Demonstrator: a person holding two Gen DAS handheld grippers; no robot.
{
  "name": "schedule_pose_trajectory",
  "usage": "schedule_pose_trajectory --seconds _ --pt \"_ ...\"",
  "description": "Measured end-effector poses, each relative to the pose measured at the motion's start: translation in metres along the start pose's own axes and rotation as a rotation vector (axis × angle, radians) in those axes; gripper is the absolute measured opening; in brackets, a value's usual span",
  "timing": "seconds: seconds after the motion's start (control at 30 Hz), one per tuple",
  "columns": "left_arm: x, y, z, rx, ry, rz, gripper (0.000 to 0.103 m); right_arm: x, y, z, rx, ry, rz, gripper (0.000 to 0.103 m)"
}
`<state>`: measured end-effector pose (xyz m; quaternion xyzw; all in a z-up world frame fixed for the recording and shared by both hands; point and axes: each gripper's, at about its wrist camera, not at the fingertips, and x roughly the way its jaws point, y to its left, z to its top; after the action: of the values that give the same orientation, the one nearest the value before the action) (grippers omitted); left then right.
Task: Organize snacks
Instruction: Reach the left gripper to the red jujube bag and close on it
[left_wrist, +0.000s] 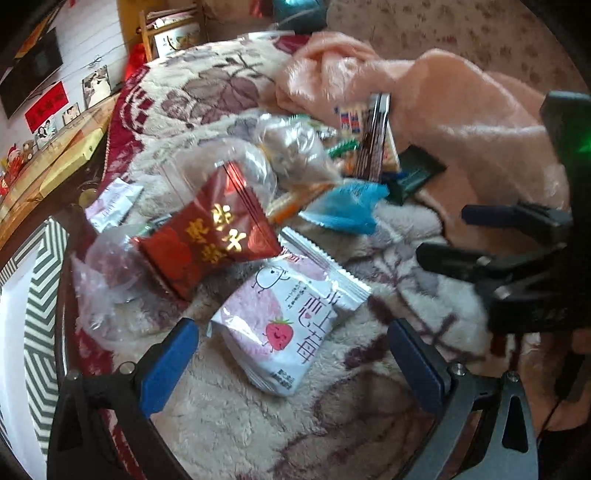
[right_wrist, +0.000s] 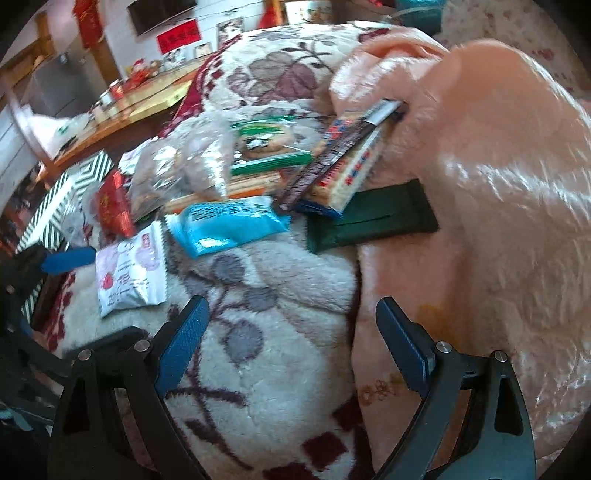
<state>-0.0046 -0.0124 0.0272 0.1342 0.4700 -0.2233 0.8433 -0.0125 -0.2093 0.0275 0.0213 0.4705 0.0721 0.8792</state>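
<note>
Strawberry snack packet (left_wrist: 284, 325) — white-pink, serrated ends, flat on floral blanket (left_wrist: 229, 424); left gripper (left_wrist: 291, 365) fingers wide, straddling it. Right gripper (right_wrist: 291, 347) fingers wide — empty.

Soft daylight fills both views, with a pinkish cast. Glare sits bright on the pink fleece blanket (right_wrist: 498, 177) and glints off the clear plastic bags (left_wrist: 291, 147). Motion blur smears the upper snack pile (right_wrist: 332, 158) and the right wrist view generally. Fisheye bending curves the edges, and black vignette fills the corners.
</note>
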Motion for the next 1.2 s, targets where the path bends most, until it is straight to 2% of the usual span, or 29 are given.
schedule_pose_trajectory --seconds 0.17,0.3,0.37,0.47,0.7,0.83,1.0,1.07,1.13,1.2 --pt "0.004 -0.005 0.006 0.002 -0.005 -0.017 0.103 0.002 0.000 -0.001 0.006 0.008 0.005 0.092" --pt "-0.007 -0.025 -0.002 0.063 -0.010 -0.157 0.103 0.000 0.003 0.001 -0.009 -0.008 0.002 0.092" --pt "-0.015 -0.040 -0.010 0.126 -0.017 -0.193 0.103 0.001 0.001 0.001 -0.005 -0.006 -0.005 0.092" --pt "-0.024 -0.042 -0.015 0.148 -0.033 -0.148 0.103 0.001 -0.002 0.001 0.012 0.000 -0.005 0.092" --pt "-0.036 0.014 0.008 0.020 -0.096 -0.091 0.103 0.002 0.000 0.000 0.001 0.003 0.009 0.092" --pt "-0.023 0.028 0.018 0.114 -0.070 -0.011 0.102 0.002 0.001 -0.001 0.002 0.005 0.010 0.092" --pt "-0.011 0.030 0.028 0.243 -0.033 0.053 0.095 0.004 0.001 -0.002 0.005 0.013 0.014 0.092" --pt "-0.007 0.026 0.030 0.309 -0.025 0.083 0.086 0.005 0.004 -0.002 -0.005 0.019 0.020 0.092" --pt "-0.002 0.024 0.032 0.350 -0.015 0.096 0.083 0.005 0.007 -0.003 -0.018 0.023 0.031 0.092" --pt "0.000 0.023 0.036 0.364 -0.015 0.092 0.070 0.005 0.010 -0.004 -0.025 0.030 0.039 0.092"
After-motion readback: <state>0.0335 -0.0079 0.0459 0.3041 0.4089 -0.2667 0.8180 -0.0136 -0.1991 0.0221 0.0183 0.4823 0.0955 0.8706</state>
